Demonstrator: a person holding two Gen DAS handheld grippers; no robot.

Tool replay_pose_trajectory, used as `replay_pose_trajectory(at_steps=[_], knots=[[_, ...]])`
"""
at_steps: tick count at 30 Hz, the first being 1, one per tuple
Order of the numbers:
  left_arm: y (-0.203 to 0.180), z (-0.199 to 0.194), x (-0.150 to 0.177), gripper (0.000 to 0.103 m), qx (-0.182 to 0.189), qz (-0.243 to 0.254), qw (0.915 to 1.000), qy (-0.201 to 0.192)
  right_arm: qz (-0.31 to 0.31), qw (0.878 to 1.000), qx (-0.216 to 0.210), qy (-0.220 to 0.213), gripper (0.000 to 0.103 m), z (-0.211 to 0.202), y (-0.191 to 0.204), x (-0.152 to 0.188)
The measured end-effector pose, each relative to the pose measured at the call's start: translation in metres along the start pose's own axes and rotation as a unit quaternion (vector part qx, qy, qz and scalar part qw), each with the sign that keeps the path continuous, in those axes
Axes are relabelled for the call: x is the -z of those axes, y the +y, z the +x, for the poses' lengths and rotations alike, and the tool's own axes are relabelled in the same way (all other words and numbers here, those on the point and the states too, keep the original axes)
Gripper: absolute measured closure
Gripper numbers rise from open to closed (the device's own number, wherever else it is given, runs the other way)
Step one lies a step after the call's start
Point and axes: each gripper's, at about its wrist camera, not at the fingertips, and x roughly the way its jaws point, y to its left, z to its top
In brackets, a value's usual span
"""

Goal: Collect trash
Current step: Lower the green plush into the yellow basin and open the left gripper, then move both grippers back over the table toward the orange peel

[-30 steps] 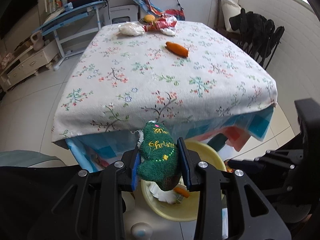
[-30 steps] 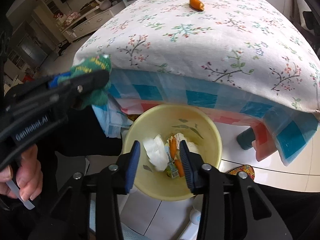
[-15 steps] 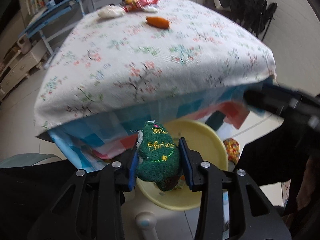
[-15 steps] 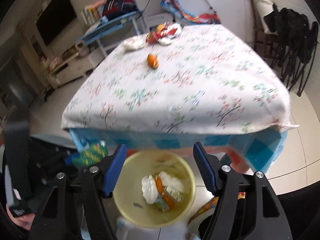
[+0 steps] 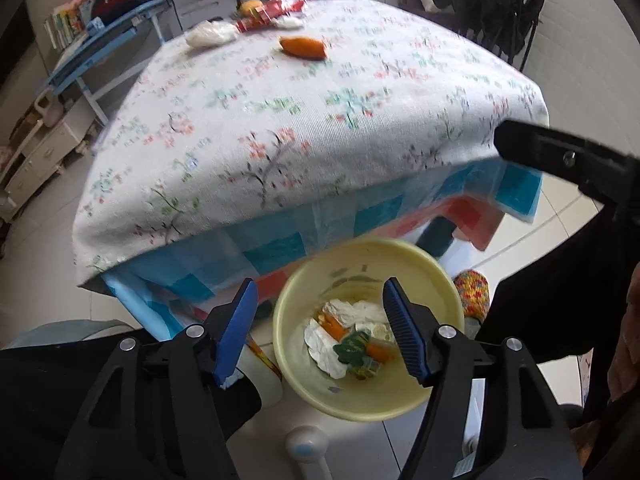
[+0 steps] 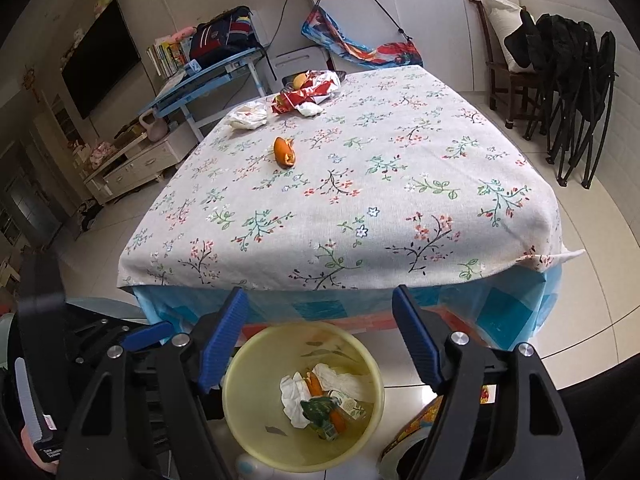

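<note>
Below, the green knit ornament lay in the yellow bin w/ tissue & peel, at 6 o'clock of the table. Left gripper & right gripper jaws were both opening, nothing betw them; orange peel sat on the cloth toward 12

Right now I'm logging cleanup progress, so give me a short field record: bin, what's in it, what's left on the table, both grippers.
bin: yellow bin on the floor at the table's near edge
bin contents: green cloth item, white tissues, orange scraps
table: floral tablecloth
left on table: orange peel, white wad, red wrapper pile
left gripper: above bin, jaws opening, nothing between them
right gripper: jaws opening, empty
</note>
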Motion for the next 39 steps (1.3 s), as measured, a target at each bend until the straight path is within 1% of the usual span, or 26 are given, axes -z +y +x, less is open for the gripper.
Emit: replay_pose_trajectory(at_steps=[2,4,5,8,15,25,27,36,39], knots=[[0.002,-0.009,-0.002,0.033,-0.014,-0.004,0.9995,-0.027,0.002,1.000,0.003,-0.007,0.030,-0.003,-0.001,-0.001],[0.003,-0.017,-0.004,0.030,-0.026,-0.009,0.9982,-0.053,0.003,1.000,0.007,-0.016,0.028,-0.005,-0.002,-0.002],[0.004,-0.020,-0.005,0.028,-0.029,-0.012,0.9977,-0.061,0.004,1.000,0.008,-0.020,0.028,-0.006,-0.002,-0.002],[0.008,-0.028,-0.008,0.026,-0.041,-0.022,0.9954,-0.083,0.004,1.000,0.012,-0.027,0.028,-0.008,-0.002,-0.003],[0.020,-0.042,-0.016,0.022,-0.059,-0.052,0.9898,-0.119,-0.010,0.999,0.016,-0.042,0.026,-0.010,0.004,-0.005],[0.033,-0.055,-0.023,0.016,-0.078,-0.085,0.9815,-0.152,-0.025,0.998,0.022,-0.054,0.024,-0.010,0.011,-0.006],[0.036,-0.056,-0.024,0.016,-0.077,-0.094,0.9808,-0.153,-0.029,0.998,0.024,-0.055,0.024,-0.009,0.012,-0.006],[0.041,-0.063,-0.029,0.012,-0.075,-0.097,0.9789,-0.164,-0.044,0.997,0.019,-0.065,0.022,-0.013,0.021,-0.010],[0.046,-0.066,-0.033,0.011,-0.077,-0.099,0.9779,-0.167,-0.052,0.996,0.017,-0.073,0.018,-0.014,0.027,-0.015]])
